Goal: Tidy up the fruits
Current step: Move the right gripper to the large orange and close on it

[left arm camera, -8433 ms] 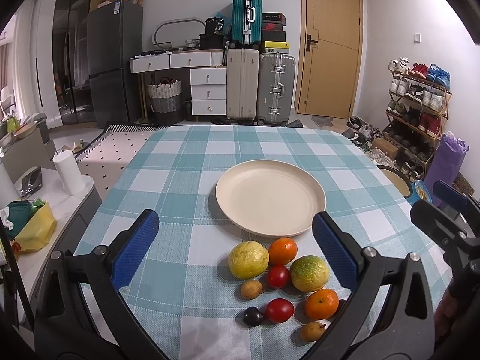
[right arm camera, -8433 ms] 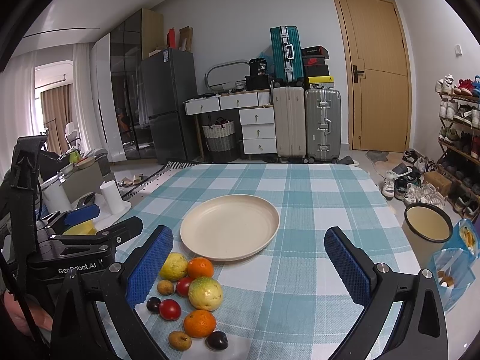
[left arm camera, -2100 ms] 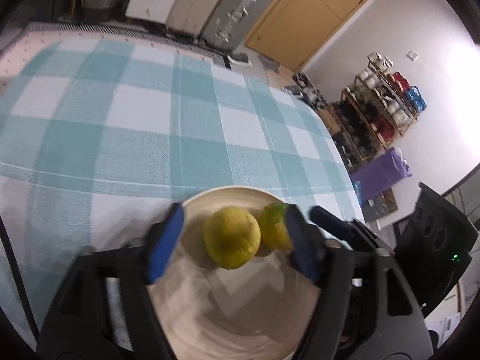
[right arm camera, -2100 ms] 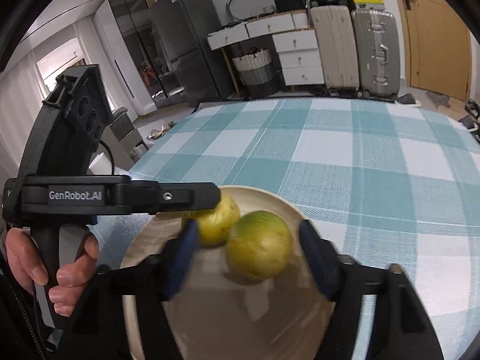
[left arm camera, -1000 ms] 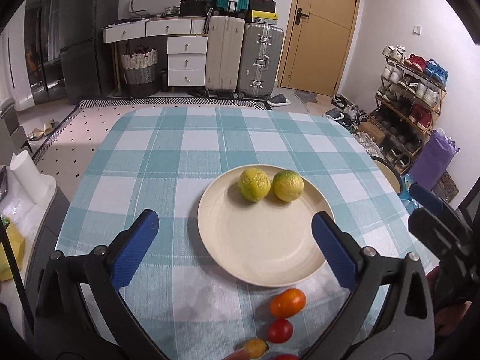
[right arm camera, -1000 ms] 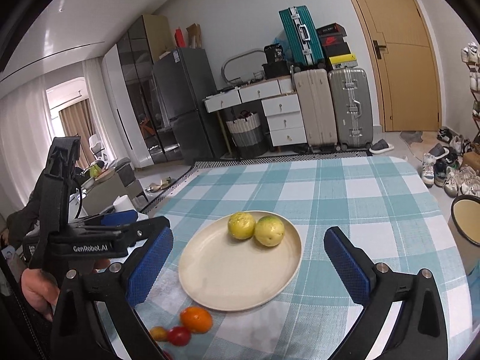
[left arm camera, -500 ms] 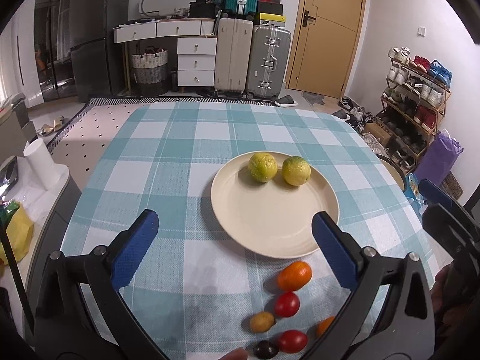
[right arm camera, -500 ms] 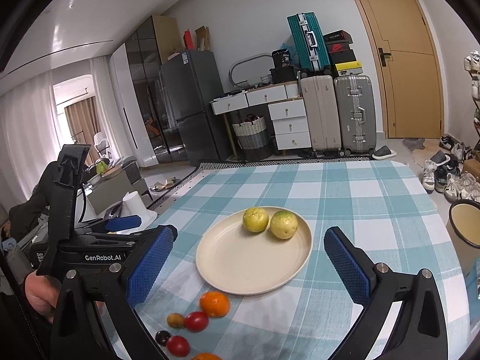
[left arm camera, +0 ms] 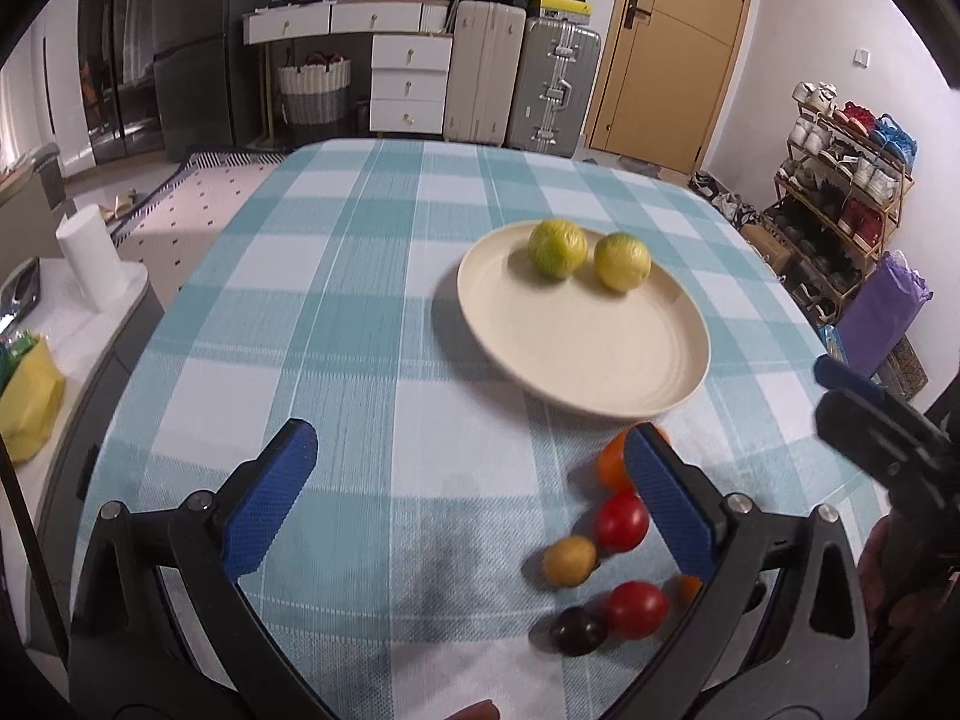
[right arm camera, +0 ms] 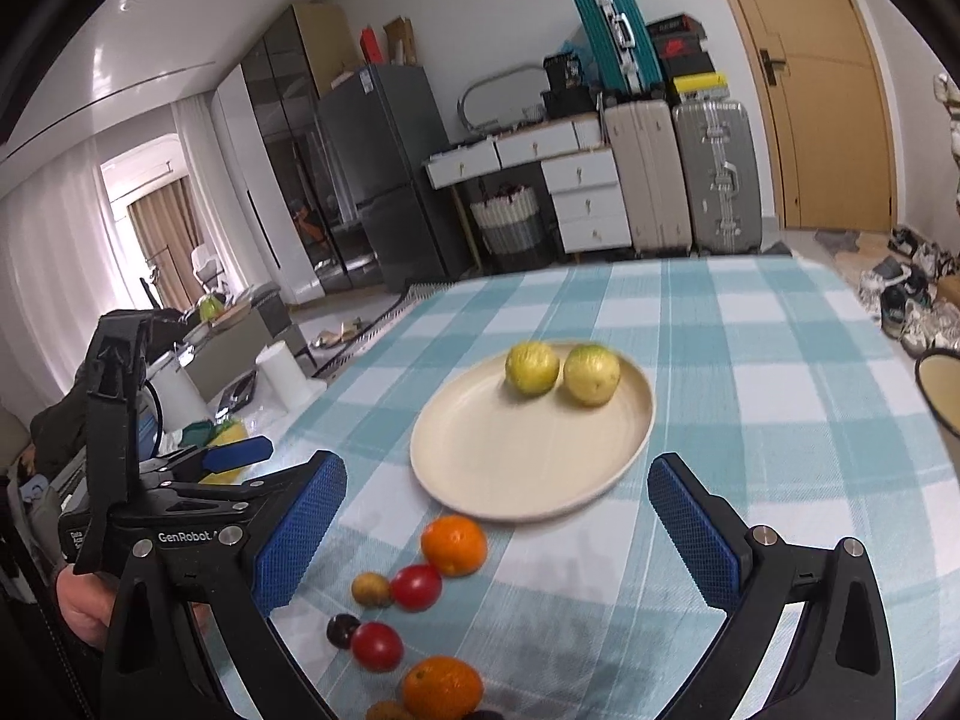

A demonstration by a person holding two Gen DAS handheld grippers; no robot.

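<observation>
Two wide-open claws, left (left arm camera: 468, 492) and right (right arm camera: 498, 525), above checked tablecloth (left arm camera: 360, 324) (suitcases (left arm camera: 522, 84) behind).

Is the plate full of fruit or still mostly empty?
Mostly empty. The plate holds only two yellow-green fruits at its far edge; the oranges and tomatoes lie on the tablecloth.

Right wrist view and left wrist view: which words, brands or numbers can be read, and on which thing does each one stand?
"GenRobot." on the side of the left gripper body, right wrist view; what follows is hidden.
A small label on that body's left end: too small to read.
The stacked boxes above the suitcases: print blurred.
Left wrist view: nothing readable.
</observation>
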